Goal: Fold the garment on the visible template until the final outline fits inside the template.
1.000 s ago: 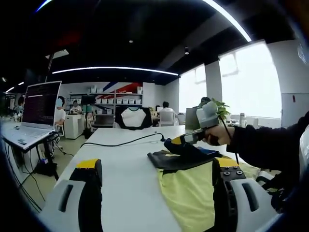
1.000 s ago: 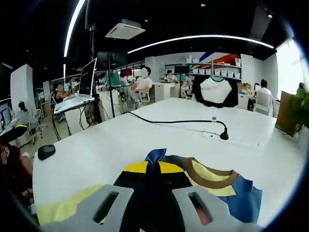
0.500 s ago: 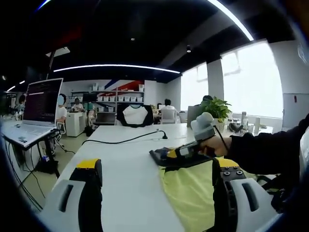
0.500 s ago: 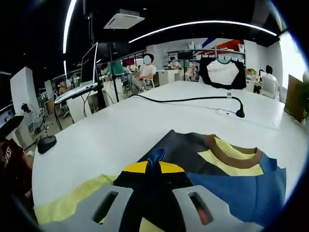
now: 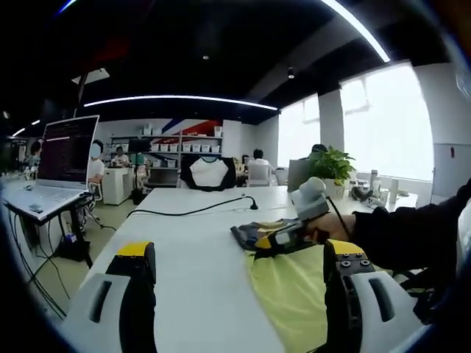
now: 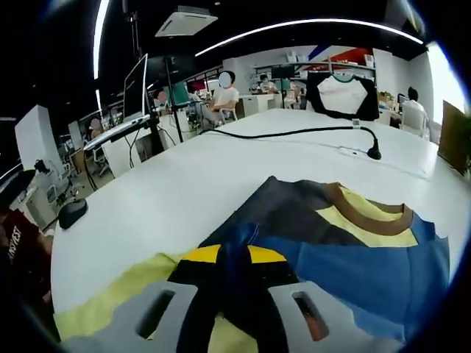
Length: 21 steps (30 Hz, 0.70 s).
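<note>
Right gripper view: cable [image 6: 294, 134] beyond garment [image 6: 346, 243].

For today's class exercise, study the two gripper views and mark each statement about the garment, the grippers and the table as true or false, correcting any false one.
1. The right gripper is shut on a fold of the blue, yellow and dark garment. True.
2. The left gripper holds the garment between its jaws. False: its jaws stand wide apart with nothing between them.
3. A black cable lies across the white table beyond the garment. True.
4. The garment's brown collar is hidden under a fold. False: it lies in plain sight in the right gripper view.
5. A red cloth lies under the garment. False: it is a pale yellow sheet.
</note>
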Each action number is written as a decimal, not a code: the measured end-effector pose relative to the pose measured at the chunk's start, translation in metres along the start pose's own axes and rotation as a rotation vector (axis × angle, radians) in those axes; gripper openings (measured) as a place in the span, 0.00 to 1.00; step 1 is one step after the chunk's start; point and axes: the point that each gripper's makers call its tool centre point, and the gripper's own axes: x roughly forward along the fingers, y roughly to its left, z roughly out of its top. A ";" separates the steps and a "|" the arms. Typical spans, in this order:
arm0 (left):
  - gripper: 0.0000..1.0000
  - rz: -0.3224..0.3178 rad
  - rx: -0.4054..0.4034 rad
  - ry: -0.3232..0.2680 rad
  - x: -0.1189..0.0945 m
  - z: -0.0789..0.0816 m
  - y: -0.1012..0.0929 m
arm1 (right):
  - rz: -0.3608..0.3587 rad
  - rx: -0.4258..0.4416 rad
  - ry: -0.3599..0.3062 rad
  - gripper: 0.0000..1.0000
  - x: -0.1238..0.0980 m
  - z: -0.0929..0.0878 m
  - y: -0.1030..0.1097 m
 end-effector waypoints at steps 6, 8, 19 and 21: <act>1.00 -0.005 -0.002 0.004 0.001 -0.001 -0.001 | 0.046 -0.012 -0.006 0.10 -0.002 0.007 0.017; 1.00 -0.006 -0.001 0.007 0.001 -0.002 -0.001 | 0.065 -0.020 -0.005 0.08 -0.002 0.008 0.023; 1.00 0.000 -0.006 0.006 0.001 -0.001 0.000 | 0.108 -0.048 0.031 0.07 0.009 -0.001 0.045; 1.00 0.001 -0.005 0.007 0.000 -0.002 0.001 | 0.114 -0.061 0.029 0.07 0.011 -0.002 0.049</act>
